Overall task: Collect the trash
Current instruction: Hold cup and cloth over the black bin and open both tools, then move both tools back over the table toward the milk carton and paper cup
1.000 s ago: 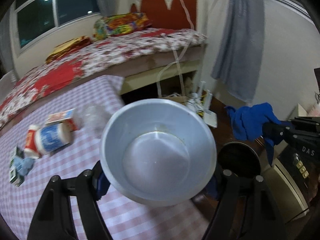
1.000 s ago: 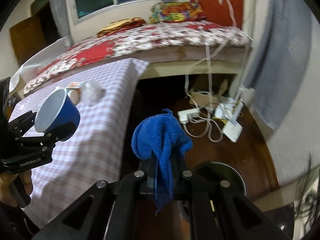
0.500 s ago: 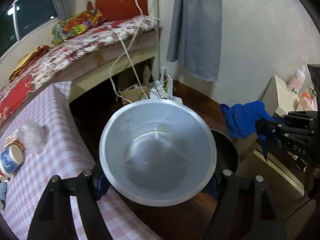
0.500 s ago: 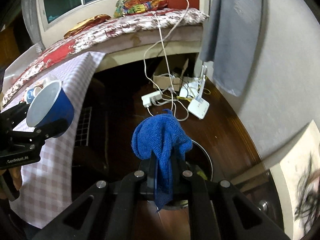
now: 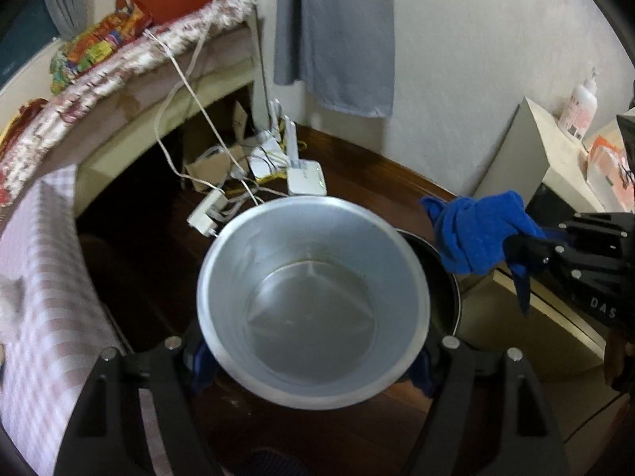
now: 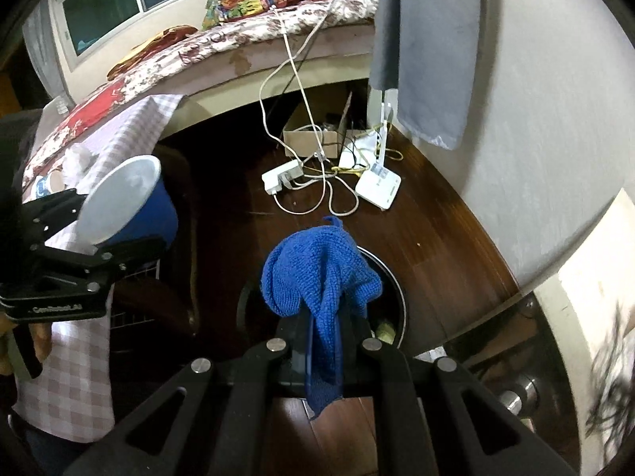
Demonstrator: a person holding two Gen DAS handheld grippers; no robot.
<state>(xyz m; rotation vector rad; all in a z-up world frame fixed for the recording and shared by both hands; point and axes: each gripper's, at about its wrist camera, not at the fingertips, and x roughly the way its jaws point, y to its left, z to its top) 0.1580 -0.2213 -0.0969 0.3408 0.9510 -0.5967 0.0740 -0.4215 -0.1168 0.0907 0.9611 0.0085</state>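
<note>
My left gripper (image 5: 313, 351) is shut on a blue bowl (image 5: 313, 305) with a pale grey inside, which looks empty. The bowl also shows in the right wrist view (image 6: 127, 202), tilted, beside the table edge. My right gripper (image 6: 323, 341) is shut on a bunched blue cloth (image 6: 321, 277), which also shows in the left wrist view (image 5: 476, 234). Both hang above a round black trash bin (image 6: 391, 289) on the floor; its rim shows behind the bowl in the left wrist view (image 5: 440, 277). Something yellowish lies inside the bin.
A table with a pink checked cloth (image 5: 43, 285) stands at the left, with cups and a wrapper (image 6: 59, 174) on it. Cables, a power strip (image 6: 281, 176) and a white router (image 6: 377, 188) lie on the wooden floor. A bed (image 6: 238, 31), a hanging grey towel (image 5: 337, 31) and a white cabinet (image 5: 555, 150) surround the spot.
Both grippers have swung right, away from the table, and now hang over the floor bin. The bowl and the cloth stay held.
</note>
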